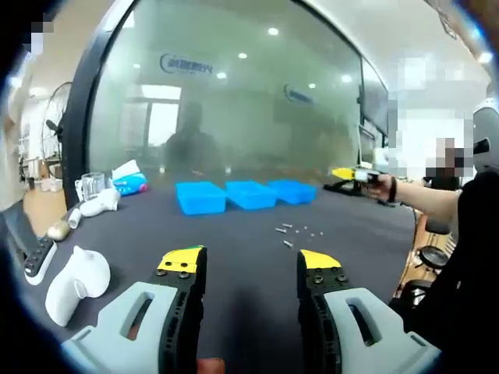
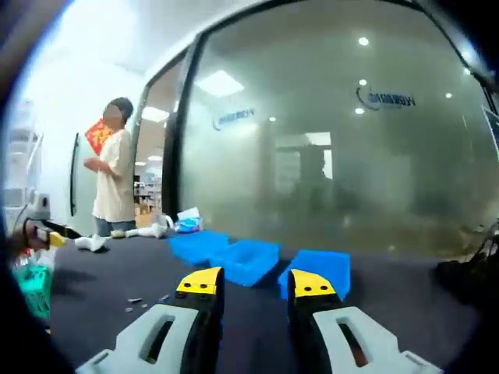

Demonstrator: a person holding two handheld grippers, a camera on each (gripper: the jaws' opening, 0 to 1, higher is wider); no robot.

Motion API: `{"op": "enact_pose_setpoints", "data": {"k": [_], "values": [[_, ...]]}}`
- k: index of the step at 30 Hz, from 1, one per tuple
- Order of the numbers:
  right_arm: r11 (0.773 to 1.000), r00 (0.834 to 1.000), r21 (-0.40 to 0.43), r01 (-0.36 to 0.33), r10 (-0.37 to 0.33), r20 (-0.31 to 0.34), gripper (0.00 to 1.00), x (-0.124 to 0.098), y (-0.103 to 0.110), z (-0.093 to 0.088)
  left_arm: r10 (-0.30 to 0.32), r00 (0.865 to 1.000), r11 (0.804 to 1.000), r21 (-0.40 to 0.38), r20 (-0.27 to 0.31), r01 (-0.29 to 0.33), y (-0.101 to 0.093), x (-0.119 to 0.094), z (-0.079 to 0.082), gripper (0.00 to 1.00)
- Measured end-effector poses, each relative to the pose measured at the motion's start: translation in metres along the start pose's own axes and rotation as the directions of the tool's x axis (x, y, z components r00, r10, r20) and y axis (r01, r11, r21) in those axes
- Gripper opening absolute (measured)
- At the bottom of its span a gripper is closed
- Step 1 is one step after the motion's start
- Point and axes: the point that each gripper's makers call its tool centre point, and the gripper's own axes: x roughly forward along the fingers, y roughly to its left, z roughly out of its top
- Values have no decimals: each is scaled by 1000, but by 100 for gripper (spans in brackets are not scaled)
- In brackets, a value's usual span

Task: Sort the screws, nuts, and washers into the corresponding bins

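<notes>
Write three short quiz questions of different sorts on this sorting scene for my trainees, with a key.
1. True or false: the left gripper holds a screw.
2. How many blue bins stand in a row on the dark table? A) two B) three C) four
3. Fill in: the small metal parts lie loose on the ____, outside the bins.

Key: 1 false, its jaws stand apart with nothing between them, as do those of the right gripper. 2 B. 3 table.
</notes>
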Motion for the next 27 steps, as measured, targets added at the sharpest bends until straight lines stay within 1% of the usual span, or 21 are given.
{"op": "enact_pose_setpoints", "data": {"k": [2, 6, 8, 11, 15, 21, 25, 27], "values": [[1000, 1000, -13, -7, 7, 2, 29, -16, 9, -2, -2, 1000, 1000, 2, 2, 2, -1, 0, 1, 45], [1000, 1000, -16, -20, 20, 9, 28, -39, 12, -10, -6, 1000, 1000, 7, 3, 6, -3, 0, 3, 45], [1000, 1000, 1, -25, 25, 2, 28, -49, 12, -16, -11, 1000, 1000, 15, 2, 11, -7, 0, 4, 45], [1000, 1000, -5, -24, 24, -5, 28, -64, 11, -24, -19, 1000, 1000, 21, -1, 19, -10, -1, 4, 45], [1000, 1000, 17, 9, -9, -6, 28, -85, 2, -30, -17, 1000, 1000, 22, -1, 17, -11, -2, 5, 45], [999, 1000, 24, 25, -25, -9, 27, -98, 2, -36, -20, 1000, 999, 26, -3, 20, -12, -1, 6, 45], [999, 1000, 34, 16, -16, -16, 27, -99, 4, -39, -29, 1000, 999, 31, -7, 29, -15, 0, 6, 45], [1000, 999, 22, -10, 10, -31, 27, -99, 7, -41, -34, 999, 999, 36, -13, 35, -15, 0, 4, 45]]}}
